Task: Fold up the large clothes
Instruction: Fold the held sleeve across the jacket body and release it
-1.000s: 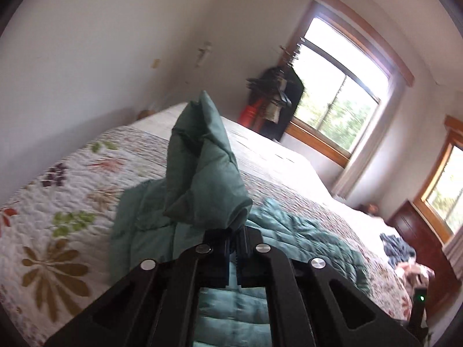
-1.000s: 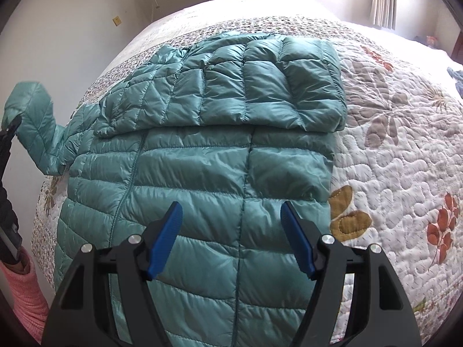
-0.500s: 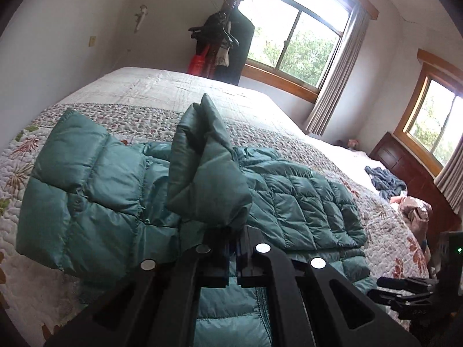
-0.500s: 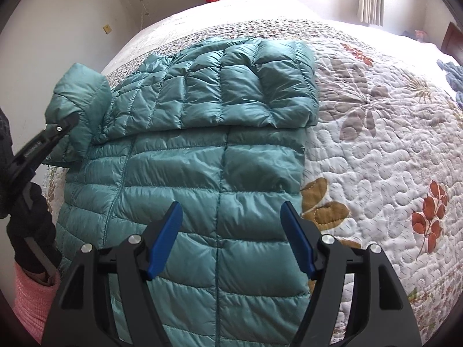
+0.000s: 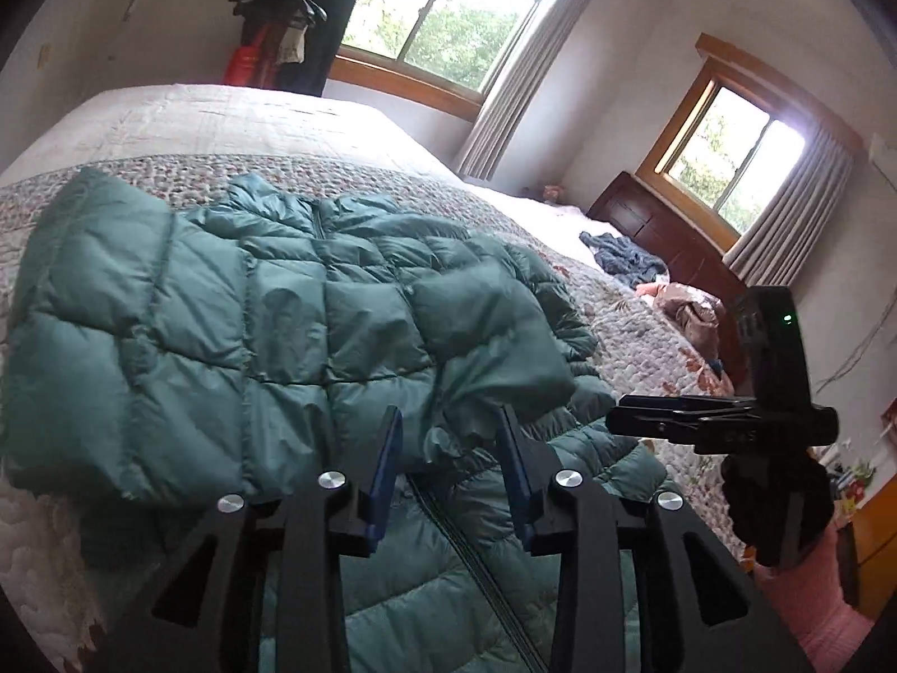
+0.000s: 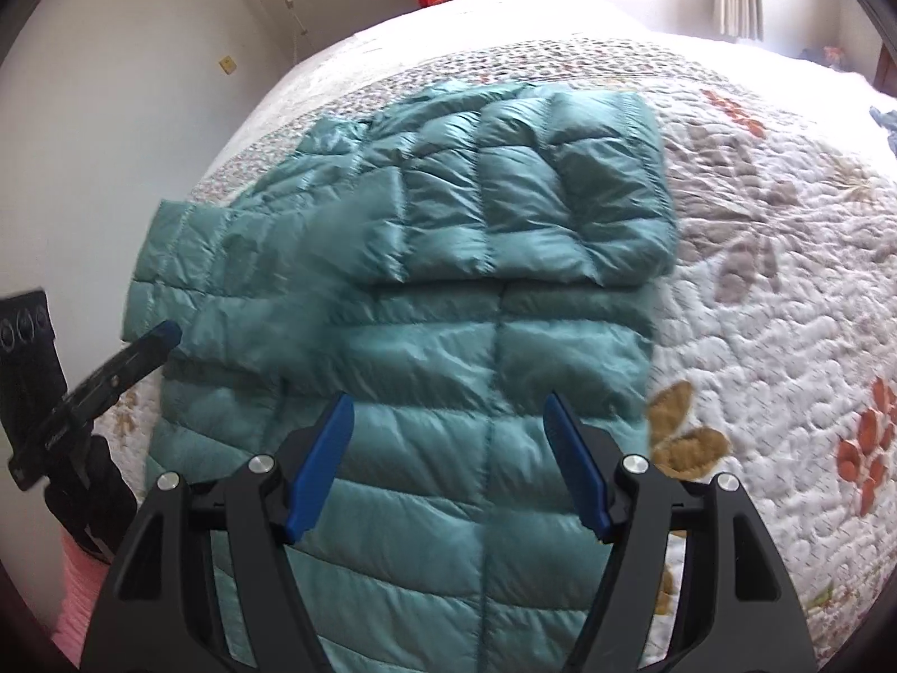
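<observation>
A teal puffer jacket (image 6: 448, 347) lies flat, zip up, on the bed. Its right sleeve (image 6: 560, 213) is folded across the chest. The left sleeve (image 5: 224, 325) also lies across the chest, its cuff end (image 5: 493, 347) just beyond my left gripper (image 5: 448, 420). That gripper is open, its blue pads (image 5: 387, 460) empty and close above the jacket. From the right wrist view the left gripper (image 6: 162, 333) shows at the jacket's left edge. My right gripper (image 6: 448, 401) hovers open over the jacket's lower body, holding nothing; it also appears side-on as the right gripper (image 5: 622, 420).
A floral quilt (image 6: 785, 336) covers the wide bed, with a white wall (image 6: 112, 112) close on its left side. A clothes rack (image 5: 297, 17) stands at the far wall. Loose garments (image 5: 622, 258) lie on the bed's far right by a dark dresser (image 5: 673, 235). A pink sleeve (image 5: 813, 605) shows behind the right gripper.
My left gripper carried the left sleeve over the jacket's chest, then opened and let it go; the sleeve now rests there. The right gripper stayed open, hardly moving.
</observation>
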